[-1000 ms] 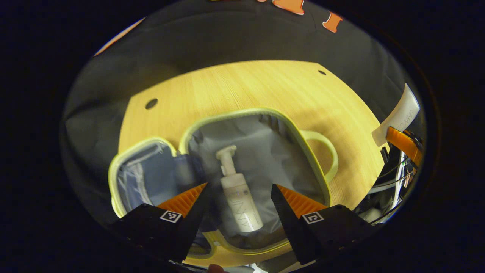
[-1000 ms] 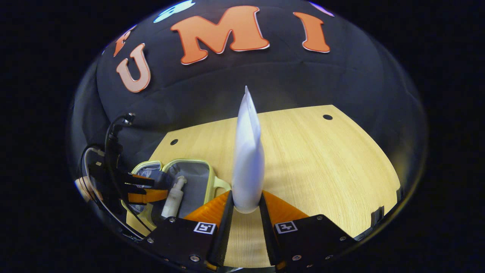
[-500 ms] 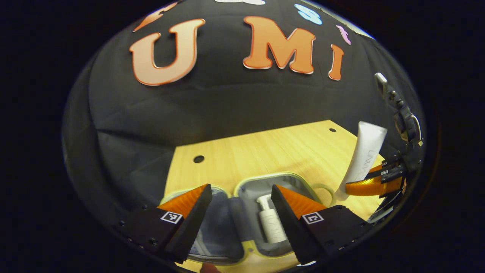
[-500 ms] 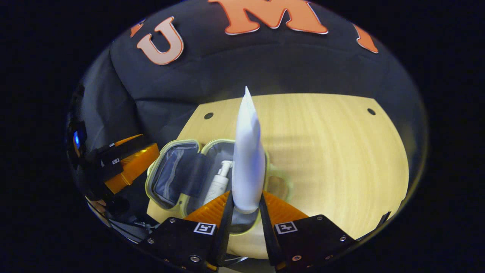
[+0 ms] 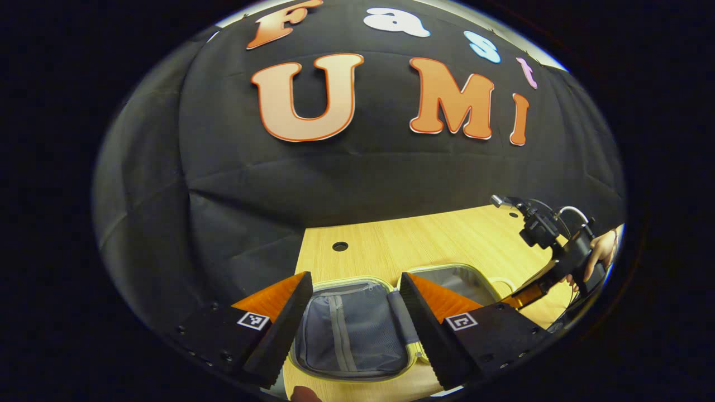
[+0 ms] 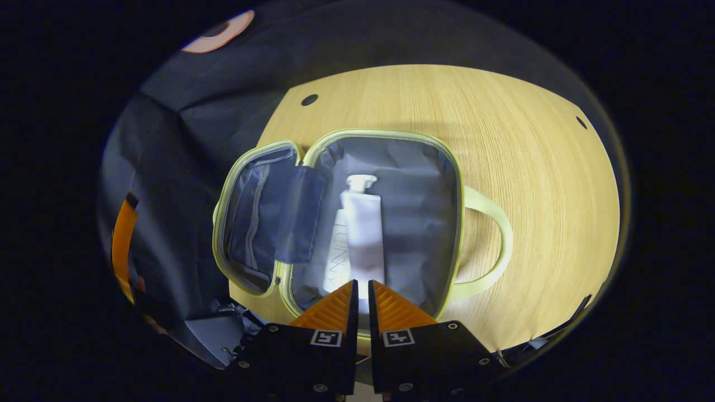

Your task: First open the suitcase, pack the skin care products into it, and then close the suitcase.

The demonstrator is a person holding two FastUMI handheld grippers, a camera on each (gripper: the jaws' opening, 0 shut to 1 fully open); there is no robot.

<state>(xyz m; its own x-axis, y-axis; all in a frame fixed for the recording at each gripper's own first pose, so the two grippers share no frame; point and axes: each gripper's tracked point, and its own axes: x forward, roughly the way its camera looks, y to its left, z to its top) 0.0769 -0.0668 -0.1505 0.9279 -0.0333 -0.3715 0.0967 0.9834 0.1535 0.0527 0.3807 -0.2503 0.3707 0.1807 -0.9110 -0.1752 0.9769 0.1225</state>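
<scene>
Lying open and flat on the wooden table [image 6: 530, 167], the suitcase [image 6: 385, 134] shows its grey lining, its lid half [image 6: 251, 223] folded out to the left in the right gripper view and its looped handle [image 6: 500, 223] on the opposite side. Inside the main half a white tube [image 6: 363, 234] runs lengthwise away from the camera, its near end lost between the fingers of the right gripper [image 6: 363, 293]. Beneath and just left of it lies a white pump bottle [image 6: 334, 257], mostly covered. The pale shape at the tube's far end could belong to either item; I cannot tell which. The right claw's fingers stand almost together with a thin slit of white between them, and I cannot tell if they press on the tube or merely hang over it.

In the left gripper view the left gripper [image 5: 352, 312] is released, fingers wide apart above the lid's mesh pocket. The main half is cut off behind one finger. At the right edge a hand [image 5: 600, 254] holds the other gripper above the case.
</scene>
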